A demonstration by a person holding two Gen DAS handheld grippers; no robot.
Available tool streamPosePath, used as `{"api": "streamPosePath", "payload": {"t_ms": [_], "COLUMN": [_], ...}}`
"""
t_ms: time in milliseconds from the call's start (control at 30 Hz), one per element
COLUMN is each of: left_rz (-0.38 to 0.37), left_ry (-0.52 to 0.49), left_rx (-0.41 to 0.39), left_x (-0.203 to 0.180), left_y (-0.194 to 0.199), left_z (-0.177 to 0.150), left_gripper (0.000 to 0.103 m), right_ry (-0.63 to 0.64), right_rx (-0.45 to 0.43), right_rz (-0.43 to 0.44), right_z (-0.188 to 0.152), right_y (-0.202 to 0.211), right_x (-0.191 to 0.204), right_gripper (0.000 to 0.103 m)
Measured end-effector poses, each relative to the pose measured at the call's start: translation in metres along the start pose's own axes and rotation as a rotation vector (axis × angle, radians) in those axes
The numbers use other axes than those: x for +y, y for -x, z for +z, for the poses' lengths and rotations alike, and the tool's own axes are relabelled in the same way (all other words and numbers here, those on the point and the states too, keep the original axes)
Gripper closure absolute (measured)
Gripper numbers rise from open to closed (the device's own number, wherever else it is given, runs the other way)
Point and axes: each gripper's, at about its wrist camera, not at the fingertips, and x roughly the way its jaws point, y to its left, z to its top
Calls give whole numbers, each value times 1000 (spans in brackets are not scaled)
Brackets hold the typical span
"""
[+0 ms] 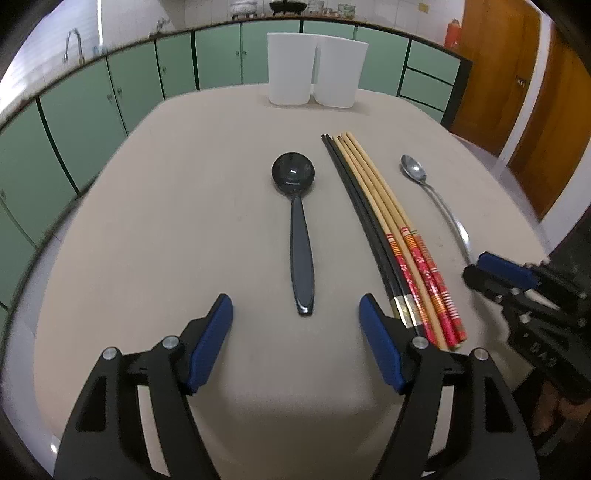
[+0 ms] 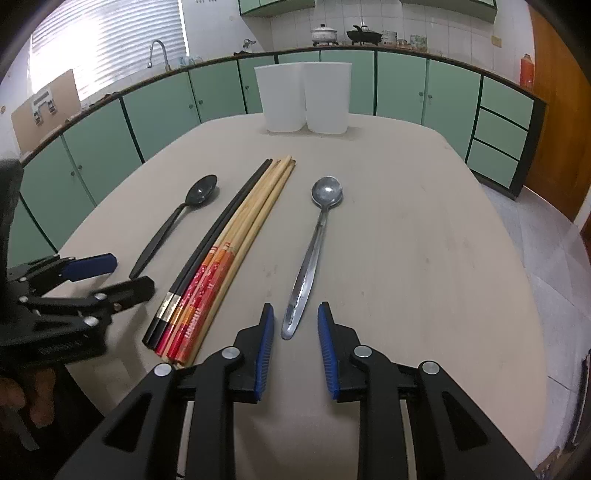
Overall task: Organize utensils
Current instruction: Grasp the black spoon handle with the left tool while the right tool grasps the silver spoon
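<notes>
1. Left gripper (image 1: pixel 295 310): jaws were wide apart, gripping nothing, hovering over the near table edge. Blue ribbed pads (image 1: pixel 212 343) on black plastic linkage with silver pivot pins.
2. Right gripper (image 2: pixel 295 325): jaws were apart, narrower gap than the left, nothing between them. Same blue pads (image 2: pixel 265 350), black frame.
3. Black spoon (image 1: pixel 297 229) lay flat straight ahead of the left gripper, handle tip just beyond the gap between the pads, round glossy bowl at the far end. Not touched.
4. Metal spoon (image 2: pixel 314 251) lay flat ahead of the right gripper, handle end sitting at the mouth of the jaws, bowl pointing away. Shiny steel, handle textured near the end. Whether the pads touched it: couldn't tell.
5. Chopsticks (image 1: pixel 384 229) lay bundled between the two spoons: a black pair with gold bands, plus bamboo ones with red and orange patterned ends. Thick ends faced the grippers, just beside the left gripper's right finger.
6. Two white plastic containers (image 2: pixel 303 98), tall, rounded corners, stood touching side by side at the far table edge, well apart from the utensils.
7. Table (image 1: pixel 166 221): beige, matte, rounded corners, faint scuffs.
8. Room: kitchen, green cabinets (image 2: pixel 218 92) with dark trim, tiled wall, faucet (image 2: pixel 159 51), pots (image 2: pixel 325 35) on the counter, wooden door (image 1: pixel 517 92) to the right.
</notes>
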Motion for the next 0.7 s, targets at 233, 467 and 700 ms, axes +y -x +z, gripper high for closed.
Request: {"api": "streamPosePath", "payload": {"t_ms": [233, 467, 700], "left_rz": [-10, -87, -118], "left_ry": [-40, -10, 27], "left_rx": [-43, -9, -52], "left_x": [-11, -9, 4], "left_y": [1, 4, 31], "left_z": [1, 13, 36], "left_gripper": [65, 93, 94], "right_ry": [-16, -28, -34], "right_rx": [-1, -33, -65], "right_rz": [16, 34, 35], "right_z": [6, 19, 38], "right_y": [-2, 17, 33], "right_x": [-8, -9, -8], "right_gripper": [92, 93, 95]}}
